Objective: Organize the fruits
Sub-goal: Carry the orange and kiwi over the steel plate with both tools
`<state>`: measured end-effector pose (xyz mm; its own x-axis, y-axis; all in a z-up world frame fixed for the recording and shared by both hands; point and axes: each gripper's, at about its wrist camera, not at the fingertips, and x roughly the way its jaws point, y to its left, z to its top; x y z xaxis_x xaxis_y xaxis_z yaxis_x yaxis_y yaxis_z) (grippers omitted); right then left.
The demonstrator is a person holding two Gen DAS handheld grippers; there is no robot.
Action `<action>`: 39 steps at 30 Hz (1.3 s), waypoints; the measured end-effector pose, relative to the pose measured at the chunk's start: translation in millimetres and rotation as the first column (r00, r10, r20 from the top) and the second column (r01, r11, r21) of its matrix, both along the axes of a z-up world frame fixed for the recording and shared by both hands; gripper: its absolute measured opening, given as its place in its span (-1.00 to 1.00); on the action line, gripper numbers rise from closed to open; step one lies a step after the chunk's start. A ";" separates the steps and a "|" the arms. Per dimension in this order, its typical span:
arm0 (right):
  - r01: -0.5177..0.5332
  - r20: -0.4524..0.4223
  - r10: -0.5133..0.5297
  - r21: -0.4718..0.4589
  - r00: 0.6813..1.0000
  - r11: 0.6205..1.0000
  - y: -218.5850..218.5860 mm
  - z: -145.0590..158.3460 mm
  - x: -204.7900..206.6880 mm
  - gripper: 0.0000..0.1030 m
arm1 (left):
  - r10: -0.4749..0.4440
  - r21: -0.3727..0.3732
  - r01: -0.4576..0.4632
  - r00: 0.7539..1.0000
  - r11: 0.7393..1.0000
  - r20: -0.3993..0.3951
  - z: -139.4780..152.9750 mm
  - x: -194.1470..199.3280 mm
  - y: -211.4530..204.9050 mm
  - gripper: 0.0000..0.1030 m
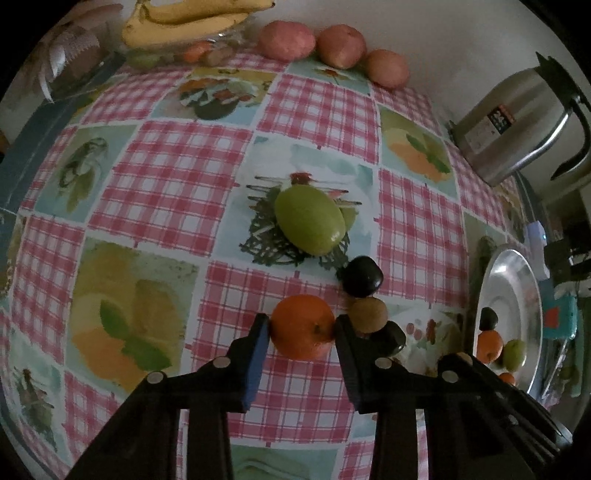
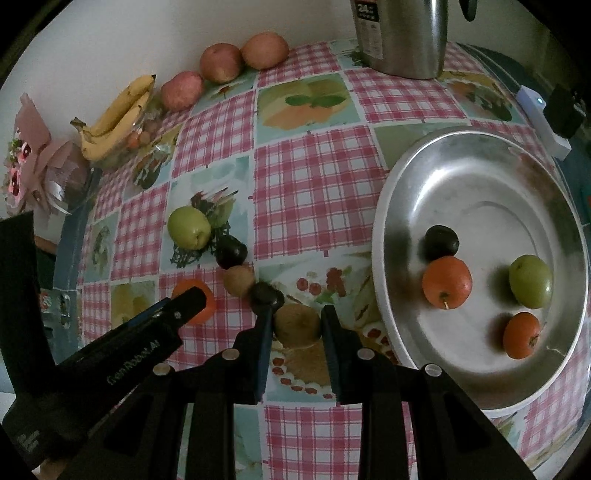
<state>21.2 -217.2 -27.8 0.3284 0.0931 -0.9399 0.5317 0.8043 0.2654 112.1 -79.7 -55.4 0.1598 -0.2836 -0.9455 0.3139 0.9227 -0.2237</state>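
The left tongs (image 1: 301, 328) point down at the desk (image 1: 177, 177), their pads closed against both sides of an orange (image 1: 302, 326) that sits on the checked cloth. The right tongs (image 2: 297, 325) are clamped on a brown kiwi (image 2: 297, 325), also low over the cloth.

Just beyond the right tongs a short row of fruit runs away from them: a dark plum (image 2: 266, 293), a second kiwi (image 2: 239, 280), another dark plum (image 2: 231, 253), then a green apple (image 2: 189, 227) farthest along. The left tongs' orange lies just to the left of that row.

To the right of the right tongs stands a metal bowl (image 2: 461, 155); inside it lie a dark plum (image 2: 441, 242) touching an orange (image 2: 447, 282), a green apple (image 2: 531, 281) and a smaller orange (image 2: 521, 335).

Far beyond both tongs, along the wall, sit three reddish apples (image 1: 286, 40), bananas (image 1: 184, 22) and a steel kettle (image 1: 513, 122).
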 end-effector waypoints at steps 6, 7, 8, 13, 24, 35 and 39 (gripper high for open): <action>0.028 0.017 -0.028 0.014 0.999 1.000 -7.0 3.5 -4.4 -0.47 | 0.024 -0.018 -0.023 0.999 1.000 0.025 11.8 0.2 6.7 -0.25; 0.031 0.018 -0.031 0.015 0.999 0.999 -7.6 3.9 -4.7 -0.47 | 0.031 -0.026 -0.030 0.999 0.999 0.030 15.0 0.0 9.3 -0.25; 0.035 0.022 -0.035 0.018 0.999 0.999 -9.4 5.0 -5.9 -0.47 | 0.035 -0.028 -0.034 0.999 0.999 0.033 17.3 0.4 9.9 -0.25; 0.063 0.034 -0.065 0.034 0.997 0.997 -18.7 8.5 -11.8 -0.47 | 0.047 -0.041 -0.044 0.997 0.998 0.061 29.7 0.8 11.4 -0.25; 0.172 0.048 -0.170 -0.025 0.984 0.985 -57.8 20.1 -35.4 -0.47 | 0.013 -0.051 -0.007 0.993 0.999 0.121 54.7 -12.4 -2.7 -0.25; 0.316 0.055 -0.314 -0.031 0.948 0.948 -107.3 22.6 -74.7 -0.47 | -0.122 -0.012 0.125 0.980 0.992 0.158 61.3 -46.5 -51.5 -0.25; 0.354 0.055 -0.352 -0.038 0.934 0.934 -121.1 23.8 -87.2 -0.47 | -0.186 -0.017 0.192 0.969 0.981 0.161 63.4 -64.8 -72.2 -0.25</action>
